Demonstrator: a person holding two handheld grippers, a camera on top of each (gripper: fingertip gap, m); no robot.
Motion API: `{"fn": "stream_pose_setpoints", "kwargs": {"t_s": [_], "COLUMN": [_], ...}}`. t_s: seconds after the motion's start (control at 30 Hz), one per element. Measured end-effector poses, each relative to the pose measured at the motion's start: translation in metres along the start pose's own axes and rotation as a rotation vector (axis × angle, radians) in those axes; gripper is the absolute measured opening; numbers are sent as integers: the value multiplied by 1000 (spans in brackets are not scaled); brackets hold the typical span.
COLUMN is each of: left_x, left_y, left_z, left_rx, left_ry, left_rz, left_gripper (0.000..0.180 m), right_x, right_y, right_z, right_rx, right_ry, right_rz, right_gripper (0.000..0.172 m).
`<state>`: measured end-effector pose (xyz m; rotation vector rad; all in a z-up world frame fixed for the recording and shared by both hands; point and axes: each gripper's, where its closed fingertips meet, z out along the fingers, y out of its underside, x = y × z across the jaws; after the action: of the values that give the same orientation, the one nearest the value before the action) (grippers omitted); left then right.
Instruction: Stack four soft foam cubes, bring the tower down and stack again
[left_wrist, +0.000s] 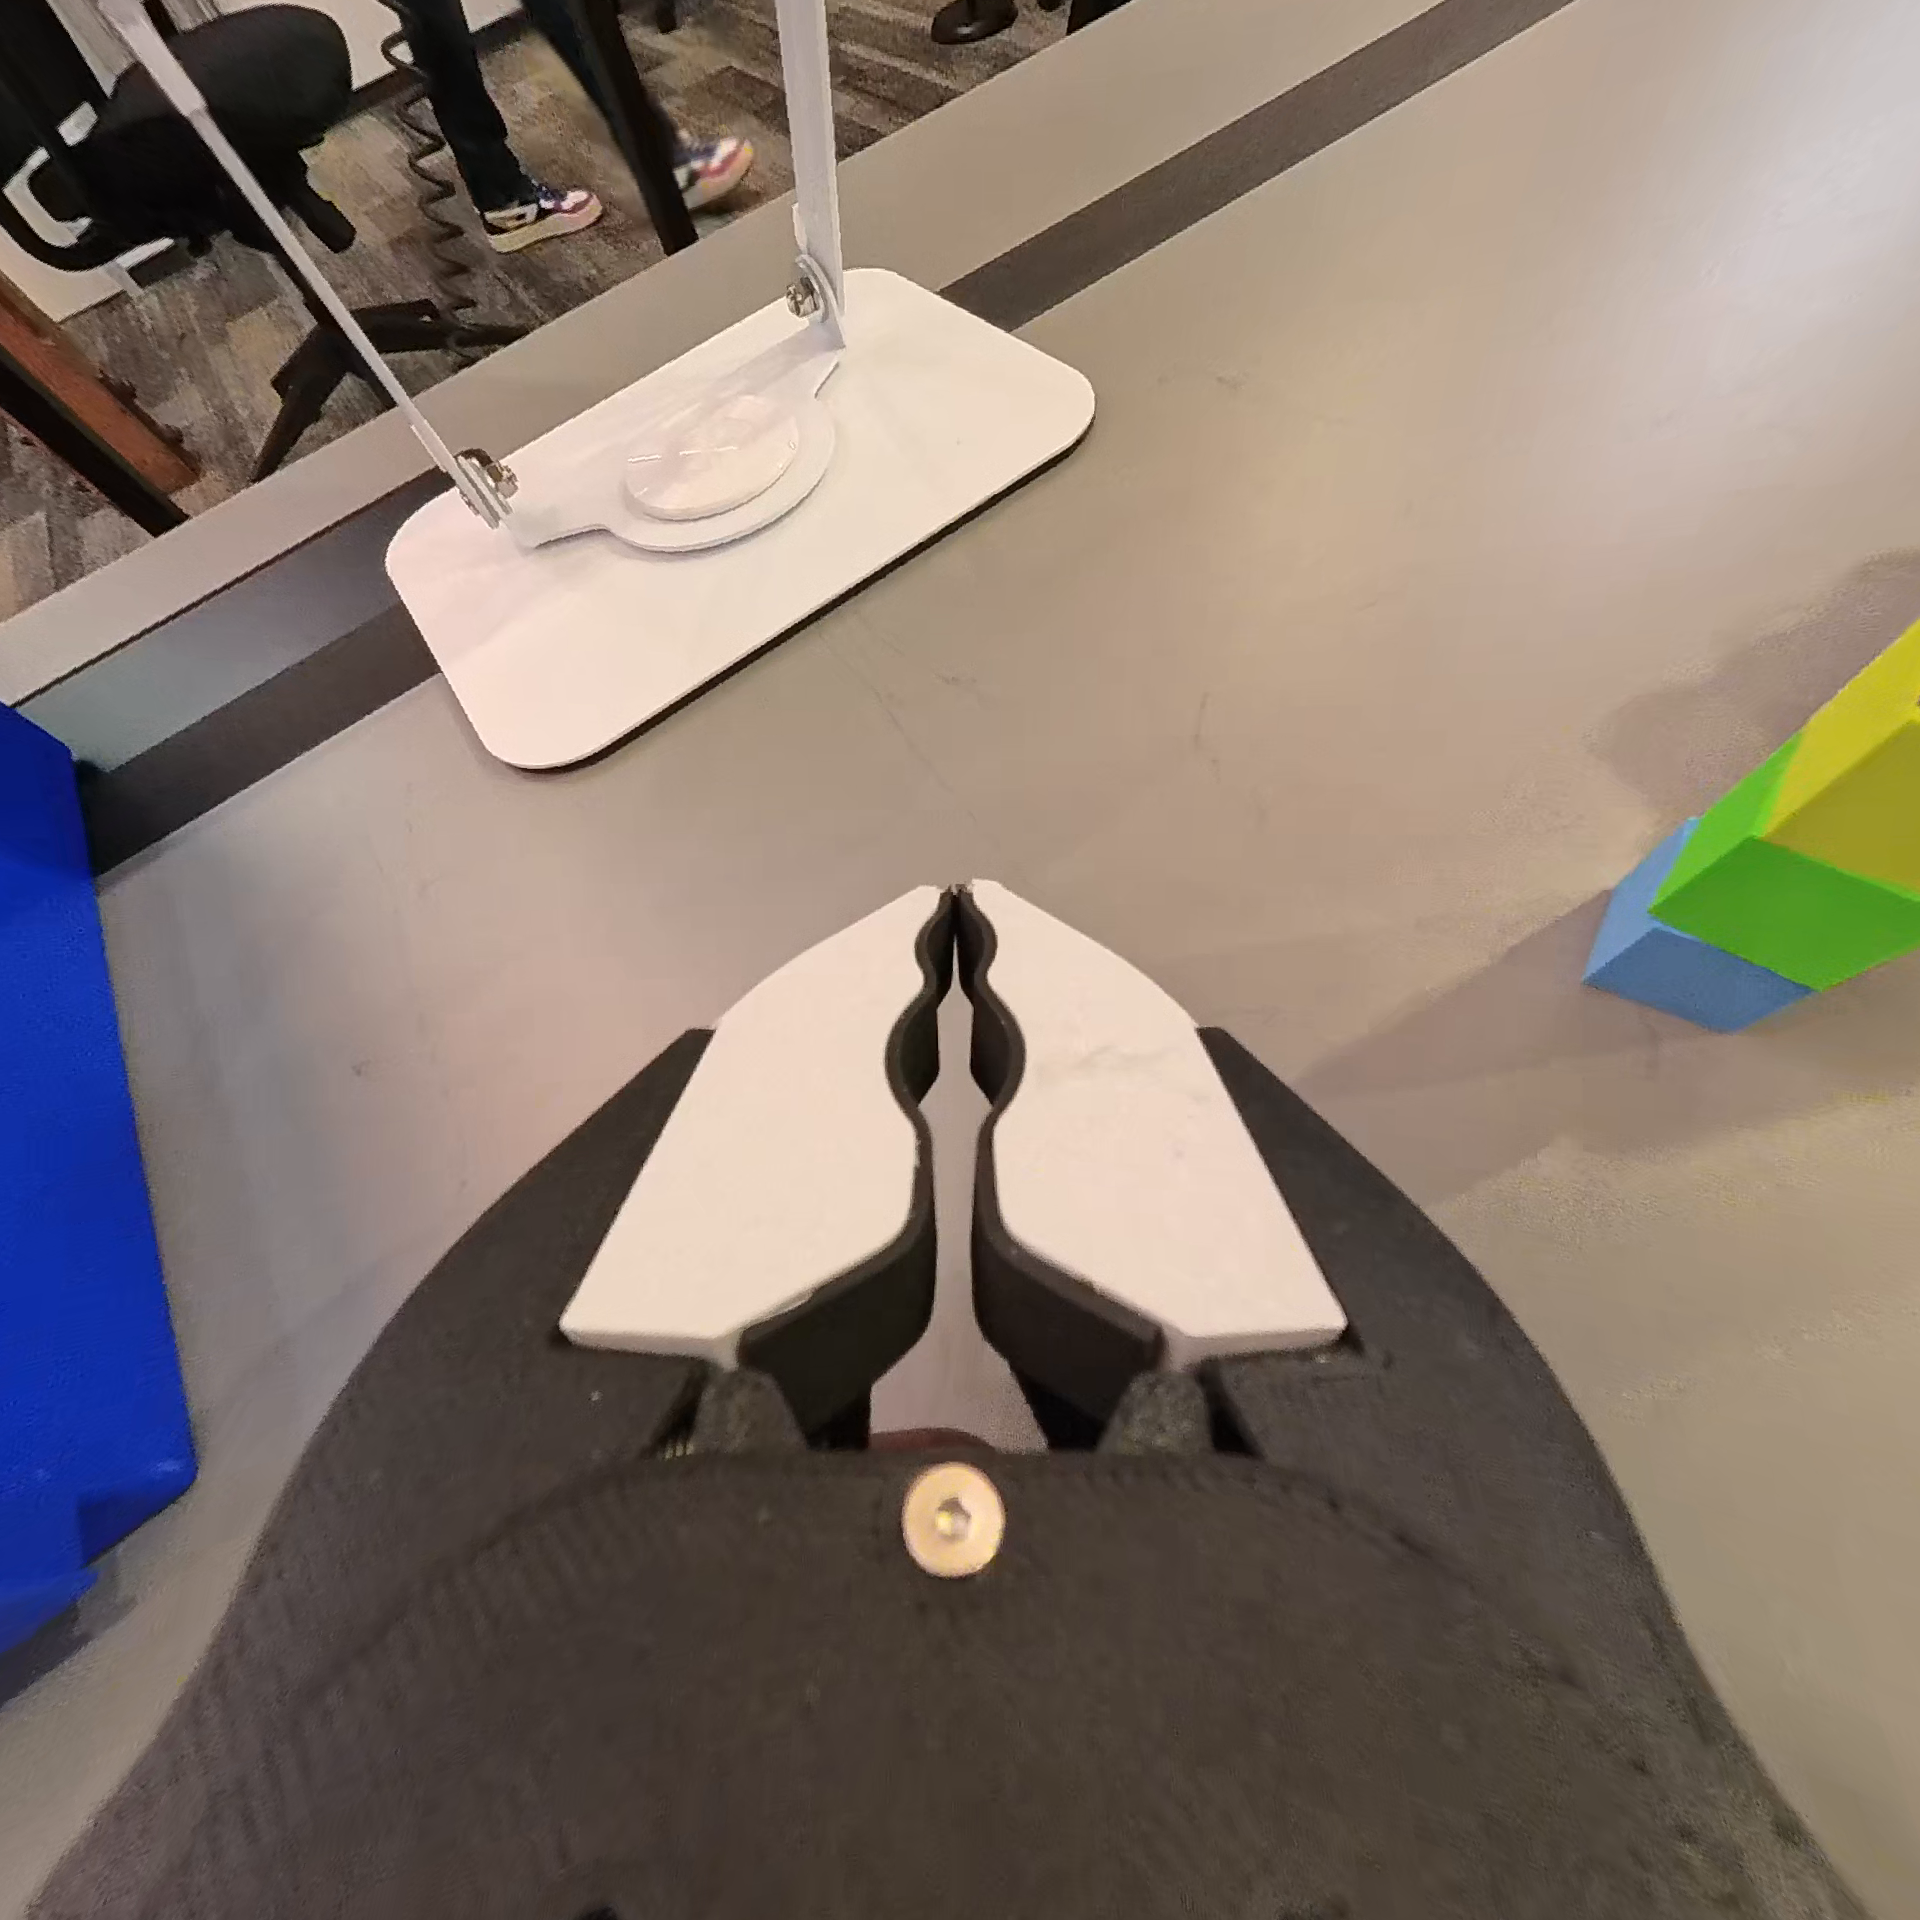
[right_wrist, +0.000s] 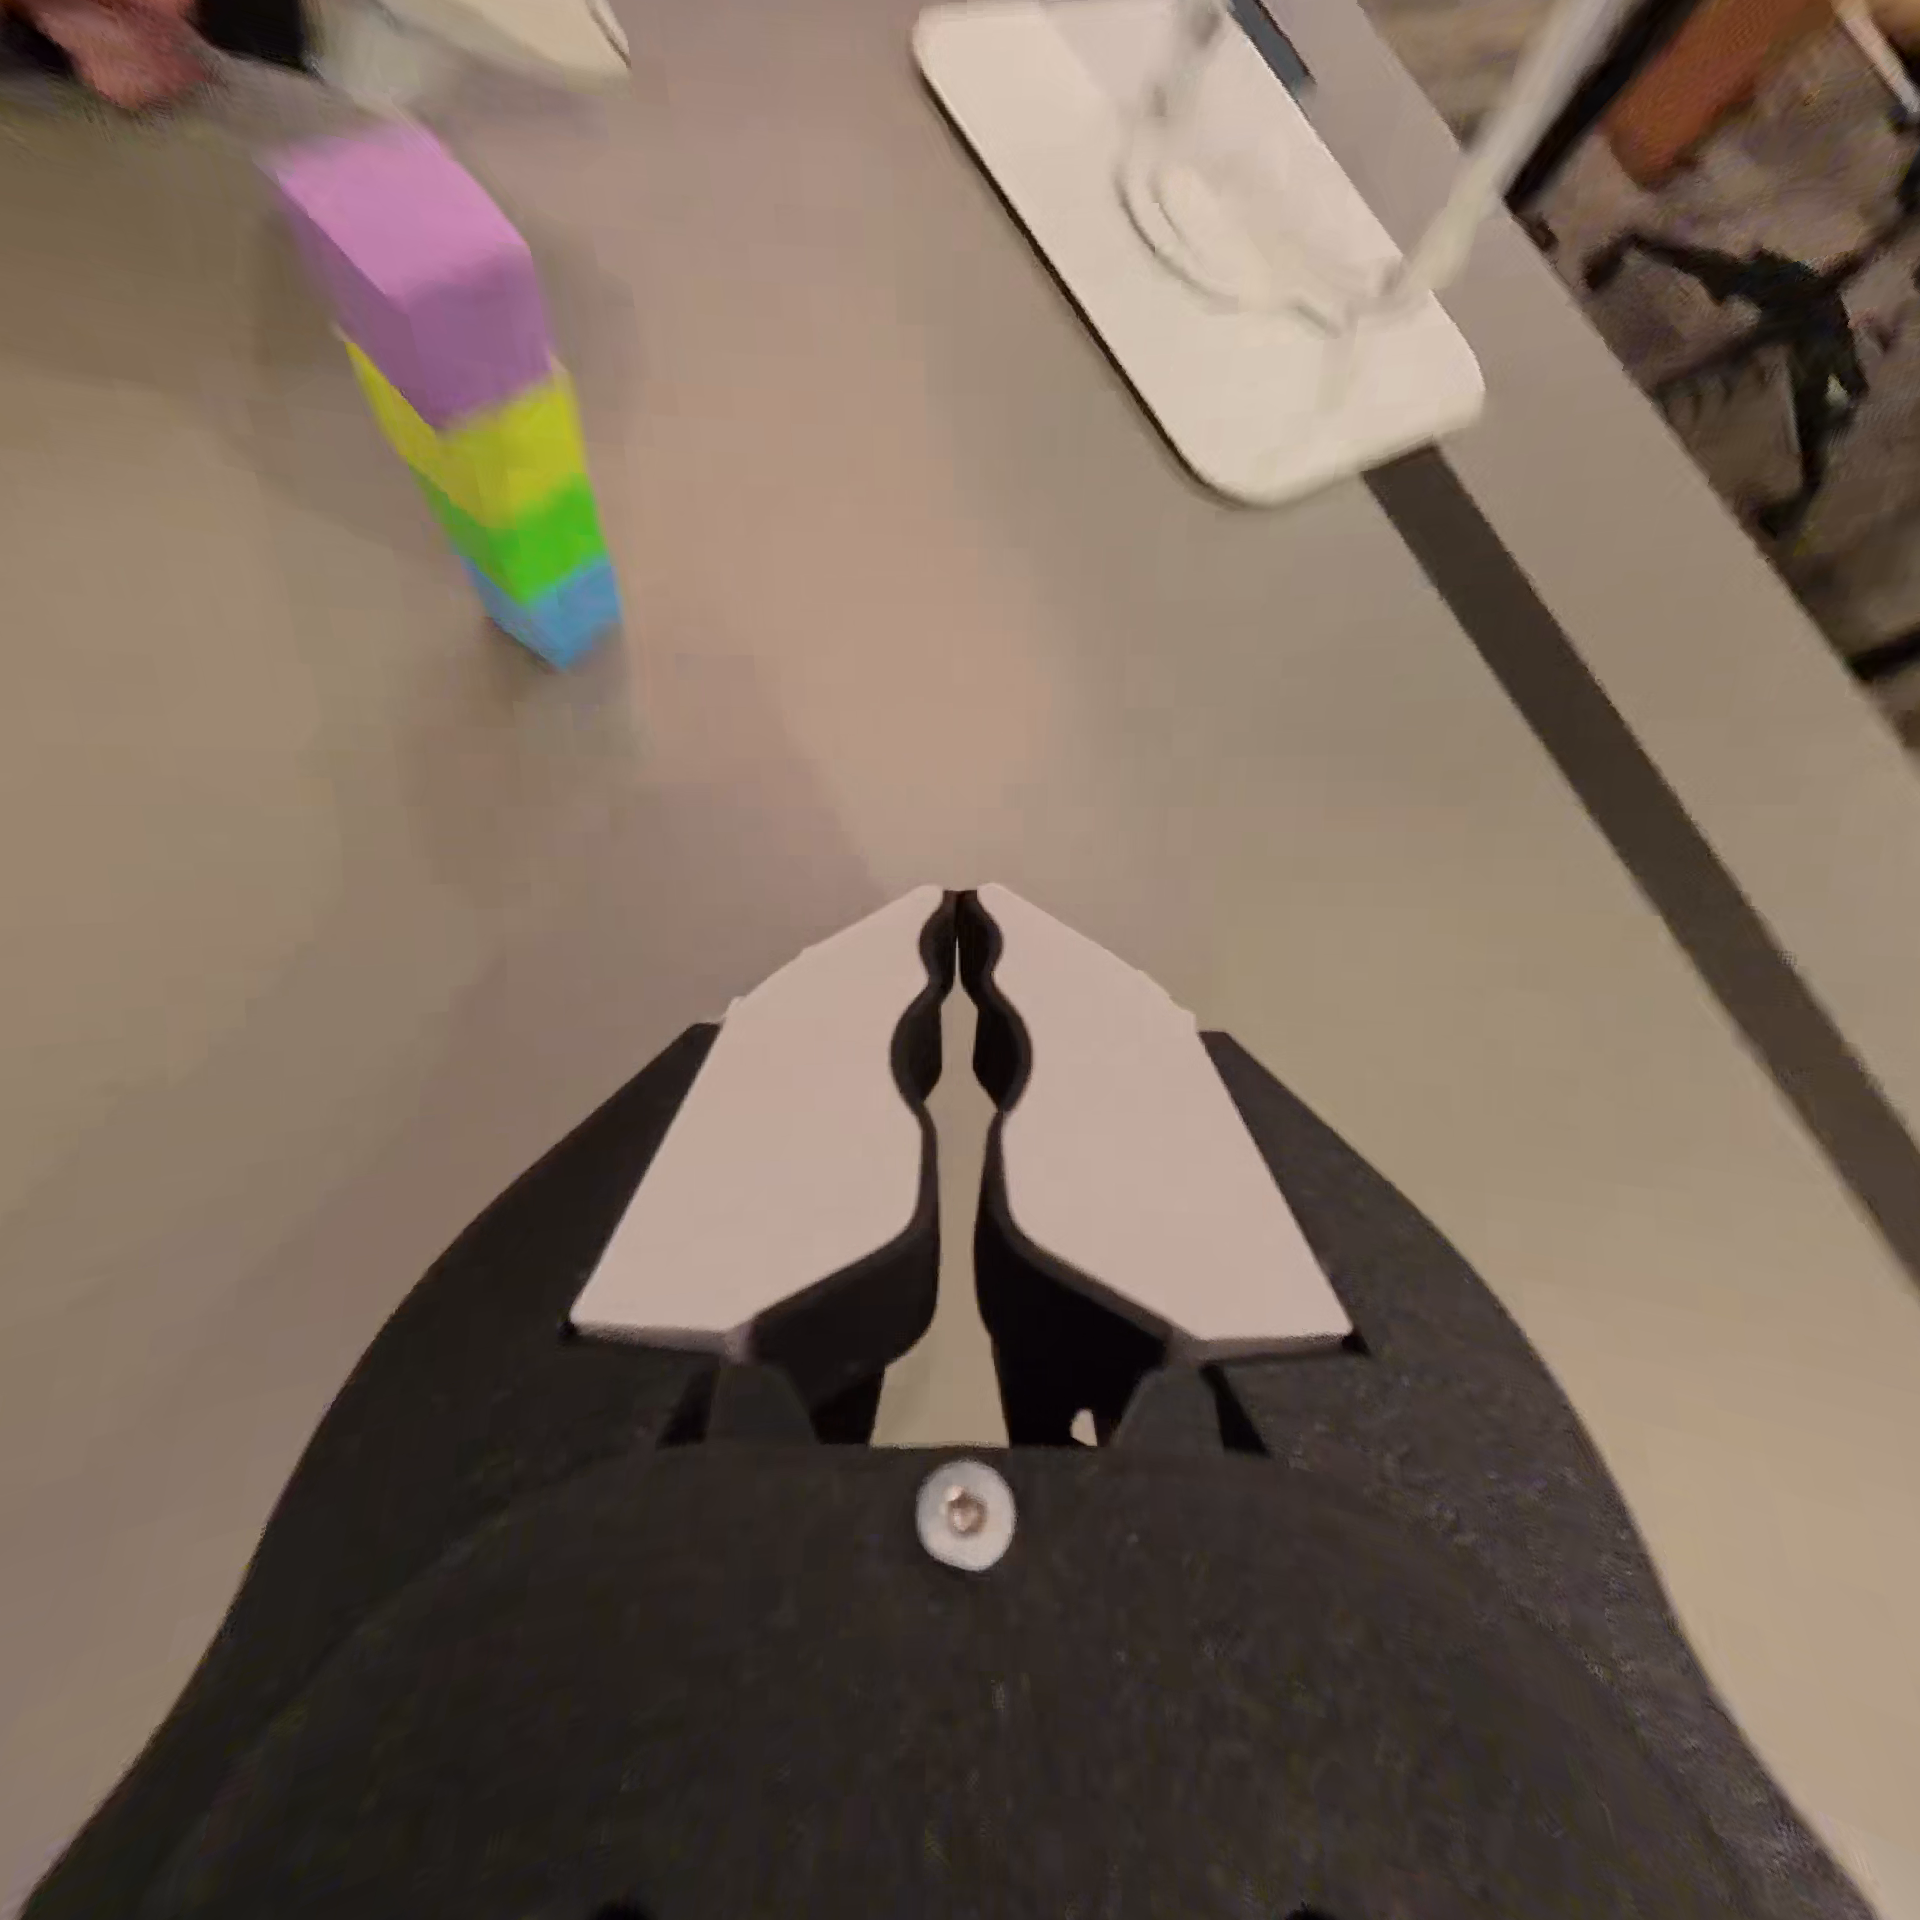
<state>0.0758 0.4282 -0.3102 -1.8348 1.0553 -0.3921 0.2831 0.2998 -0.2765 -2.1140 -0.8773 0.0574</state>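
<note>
Both hand-held grippers, left (left_wrist: 956, 891) and right (right_wrist: 956, 894), are closed and hold nothing. Four cubes stand stacked (right_wrist: 473, 416) at upper left on the table (right_wrist: 935, 675). Next, I think, comes knocking the tower down.

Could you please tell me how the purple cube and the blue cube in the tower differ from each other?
The purple cube sits at the very top of the tower, while the blue cube is the base, resting on the grey table. The purple cube's top face is bare; the blue cube carries a green cube directly on it, with a yellow cube above. Both are plain blocks of like shape, and neither claw touches them.
</note>
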Motion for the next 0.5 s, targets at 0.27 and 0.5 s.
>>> {"fn": "stream_pose_setpoints", "kwargs": {"t_s": [0.27, 0.5], "left_x": [-1, -2], "left_y": [0, 0], "left_z": [0, -2], "left_rx": [-2, 4], "left_ry": [-8, -13], "left_rz": [-3, -13], "left_gripper": [0, 0], "right_x": [56, 62], "right_y": [89, 102], "right_z": [-8, -6], "right_rx": [36, -23], "right_ry": [266, 317], "right_rz": [276, 230], "right_gripper": [0, 0]}}
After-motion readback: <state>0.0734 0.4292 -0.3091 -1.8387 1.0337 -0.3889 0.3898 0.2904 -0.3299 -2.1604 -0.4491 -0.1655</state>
